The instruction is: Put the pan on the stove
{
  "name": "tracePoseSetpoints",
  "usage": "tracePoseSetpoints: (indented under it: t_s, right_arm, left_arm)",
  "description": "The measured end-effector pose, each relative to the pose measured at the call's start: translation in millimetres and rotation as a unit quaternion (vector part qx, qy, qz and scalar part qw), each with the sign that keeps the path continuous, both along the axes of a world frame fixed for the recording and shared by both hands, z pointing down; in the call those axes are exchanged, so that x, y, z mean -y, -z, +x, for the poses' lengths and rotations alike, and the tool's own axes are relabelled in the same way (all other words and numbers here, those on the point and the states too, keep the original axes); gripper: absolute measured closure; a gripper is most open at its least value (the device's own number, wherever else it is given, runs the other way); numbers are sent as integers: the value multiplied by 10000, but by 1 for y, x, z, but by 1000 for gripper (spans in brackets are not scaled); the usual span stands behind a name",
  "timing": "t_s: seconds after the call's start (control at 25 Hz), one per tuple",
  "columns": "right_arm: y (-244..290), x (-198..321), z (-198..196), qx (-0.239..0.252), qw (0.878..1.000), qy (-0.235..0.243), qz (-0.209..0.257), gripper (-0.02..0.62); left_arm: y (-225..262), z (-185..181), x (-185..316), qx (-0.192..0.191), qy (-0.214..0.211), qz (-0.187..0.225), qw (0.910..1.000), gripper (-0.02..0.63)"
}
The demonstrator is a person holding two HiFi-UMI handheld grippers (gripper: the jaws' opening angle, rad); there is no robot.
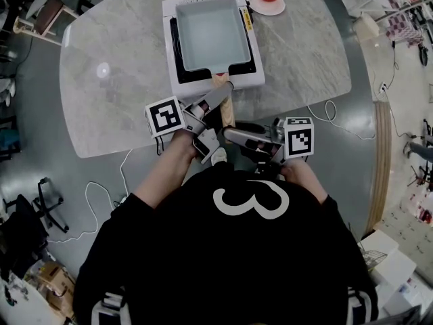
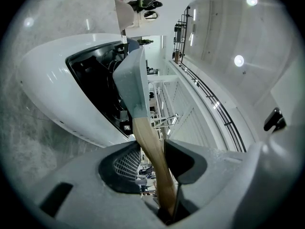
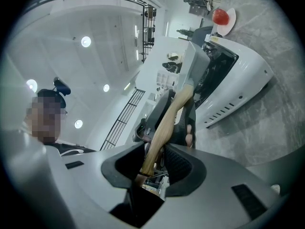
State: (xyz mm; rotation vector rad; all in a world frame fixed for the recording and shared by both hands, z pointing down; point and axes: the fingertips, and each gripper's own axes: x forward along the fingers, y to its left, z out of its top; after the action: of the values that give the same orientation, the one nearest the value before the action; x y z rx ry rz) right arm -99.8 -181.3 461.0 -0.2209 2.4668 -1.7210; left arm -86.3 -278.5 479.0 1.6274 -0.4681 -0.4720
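Shows the pan (image 1: pixel 210 32) seated on the stove (image 1: pixel 172 80) by the tabletop's (image 1: pixel 101 100) far edge, with wooden handle (image 1: pixel 229 114) pointing at the near edge. Finds left gripper (image 2: pixel 155 163) jaws slack around that handle, right gripper (image 3: pixel 157 161) jaws seemingly pinching its end. Looks rigid and front-heavy, so best steadied by the handle with 2 grips.

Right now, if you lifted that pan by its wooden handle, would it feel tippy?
Probably front-heavy: the pan is broad and its handle long, so it may dip. It looks stiff, not floppy. The smooth handle might twist in a loose grip.
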Motion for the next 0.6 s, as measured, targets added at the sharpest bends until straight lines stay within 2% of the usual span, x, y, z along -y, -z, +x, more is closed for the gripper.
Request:
tracePoseSetpoints:
  t_s: [0.32,0.48,0.6]
  right_arm:
    - [-6,1,0,-50,9999,1,-108,483]
    - [-8,1,0,-9,9998,-27,-209,483]
    - [-8,1,0,13,9996,-52,-264,483]
  left_arm:
    - [-7,1,0,57,-93,-29,9999,445]
    - [-7,2,0,-134,-81,-107,9998,446]
    - [-8,3,1,-127,-96,-71,9998,443]
